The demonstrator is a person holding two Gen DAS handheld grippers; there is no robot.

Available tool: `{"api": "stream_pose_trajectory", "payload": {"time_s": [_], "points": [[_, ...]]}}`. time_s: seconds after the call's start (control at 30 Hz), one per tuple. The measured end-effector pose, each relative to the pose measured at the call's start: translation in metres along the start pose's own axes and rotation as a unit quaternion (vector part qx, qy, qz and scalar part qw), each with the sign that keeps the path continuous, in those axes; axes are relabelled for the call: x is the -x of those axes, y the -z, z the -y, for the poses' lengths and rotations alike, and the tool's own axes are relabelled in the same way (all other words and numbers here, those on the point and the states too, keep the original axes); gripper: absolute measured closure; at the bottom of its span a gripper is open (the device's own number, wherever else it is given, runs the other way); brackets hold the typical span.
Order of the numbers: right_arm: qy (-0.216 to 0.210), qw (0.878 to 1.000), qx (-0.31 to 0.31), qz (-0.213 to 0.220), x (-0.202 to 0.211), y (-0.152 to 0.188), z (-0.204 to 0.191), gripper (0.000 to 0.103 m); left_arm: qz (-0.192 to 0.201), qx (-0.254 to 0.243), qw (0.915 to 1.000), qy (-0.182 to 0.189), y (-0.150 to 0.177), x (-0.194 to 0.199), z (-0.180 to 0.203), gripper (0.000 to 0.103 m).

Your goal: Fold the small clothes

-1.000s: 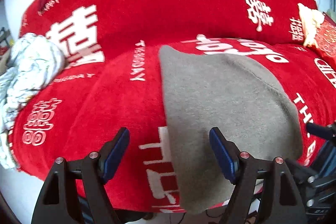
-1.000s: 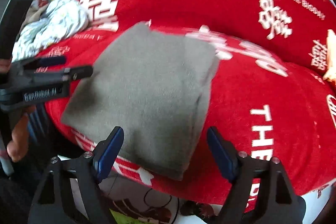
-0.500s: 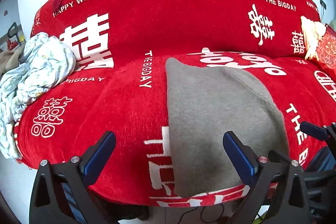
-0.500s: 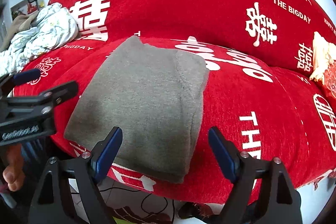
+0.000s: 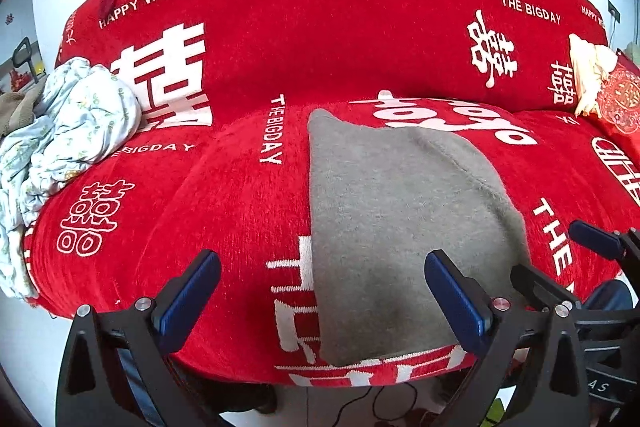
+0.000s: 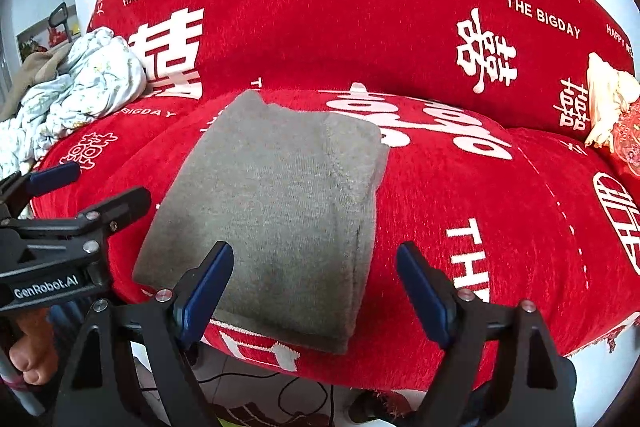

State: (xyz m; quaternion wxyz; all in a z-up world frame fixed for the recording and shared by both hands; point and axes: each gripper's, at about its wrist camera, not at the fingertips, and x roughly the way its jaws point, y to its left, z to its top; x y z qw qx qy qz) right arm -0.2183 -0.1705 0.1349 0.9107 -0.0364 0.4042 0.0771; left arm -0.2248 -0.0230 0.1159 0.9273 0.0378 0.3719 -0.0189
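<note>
You have one folded grey garment (image 6: 276, 211), one crumpled floral cloth (image 5: 76, 123), one red sofa (image 5: 340, 47), two grippers (image 5: 322, 293) (image 6: 314, 291).

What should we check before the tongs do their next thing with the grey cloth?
1. Left tongs open, holding nothing: ok.
2. Right tongs open, holding nothing: ok.
3. Grey cloth folded, lying flat on the red sofa cover: ok.
4. Cloth fully on the seat: not ok, its near end reaches the front edge.
5. Cloth clear of the crumpled floral pile: ok, well apart.
6. Fold edges lined up underneath: cannot tell.
</note>
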Motion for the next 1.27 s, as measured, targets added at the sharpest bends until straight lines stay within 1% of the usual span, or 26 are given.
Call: {"api": "stream_pose_trajectory", "payload": {"time_s": [0.43,0.8,1.27], "points": [[0.005,1.0,-0.003,0.009,0.0067,-0.0035,0.0001,0.017,0.003,-0.005,1.0,-0.004,0.0004,0.0045,0.0066,0.001],[0.011,1.0,0.004,0.01,0.0084,-0.0045,-0.0026,0.017,0.008,-0.005,0.9999,-0.012,0.0004,0.0057,0.0066,0.001],[0.011,1.0,0.006,0.011,0.009,-0.0054,-0.0032,0.017,0.008,-0.005,0.9999,-0.014,0.001,0.0048,0.0054,0.001]]}}
